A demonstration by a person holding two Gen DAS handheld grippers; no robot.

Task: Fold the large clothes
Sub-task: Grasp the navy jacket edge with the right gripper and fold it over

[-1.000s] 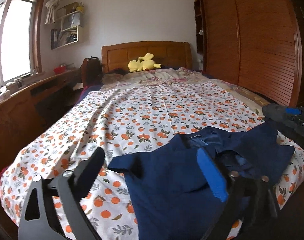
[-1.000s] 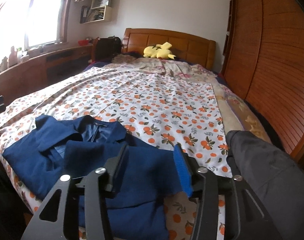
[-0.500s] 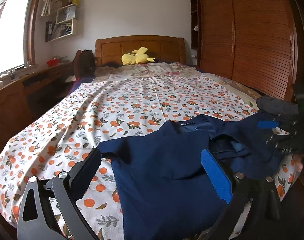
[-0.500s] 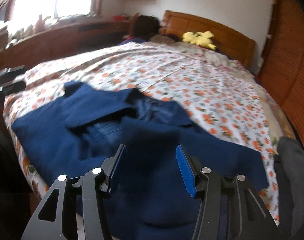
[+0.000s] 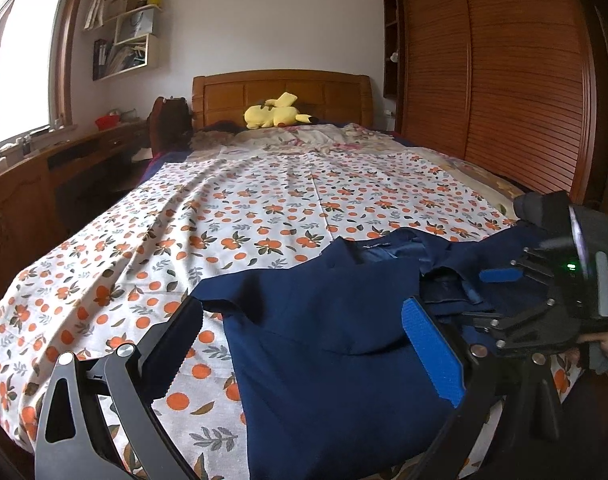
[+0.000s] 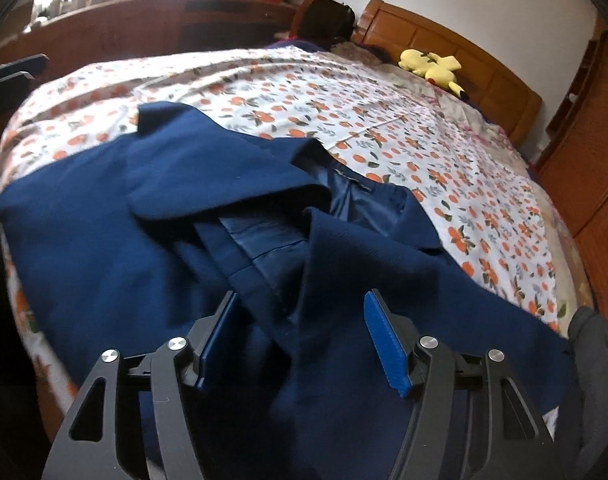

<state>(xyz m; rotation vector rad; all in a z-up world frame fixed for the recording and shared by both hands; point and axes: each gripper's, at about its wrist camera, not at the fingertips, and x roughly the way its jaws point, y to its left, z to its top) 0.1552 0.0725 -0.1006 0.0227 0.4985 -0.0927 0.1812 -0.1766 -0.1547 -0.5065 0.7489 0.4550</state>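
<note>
Bed (image 5: 264,208): fills the room under an orange-print sheet, wooden headboard at the far end.
Wardrobe (image 5: 504,80): slatted doors flank the bed's right side.
Desk (image 5: 44,184): runs along the bed's window side, clear of the work.
Navy coat (image 5: 324,340): sprawls across the foot of the bed, collar toward the headboard, front flaps rumpled, lining showing; likely heavy, thick and soft, best taken at a lapel edge or hem.
Grey garment (image 6: 592,344): lies at the bed's right corner, touching the coat's edge, a possible snag.
Plush toy (image 5: 276,114): rests by the headboard, well apart.
Left gripper (image 5: 304,344): jaws wide, hovering over the coat's left front, holding nothing.
Right gripper (image 6: 300,336): jaws opening above the coat's middle fold, pads not pressing cloth.
</note>
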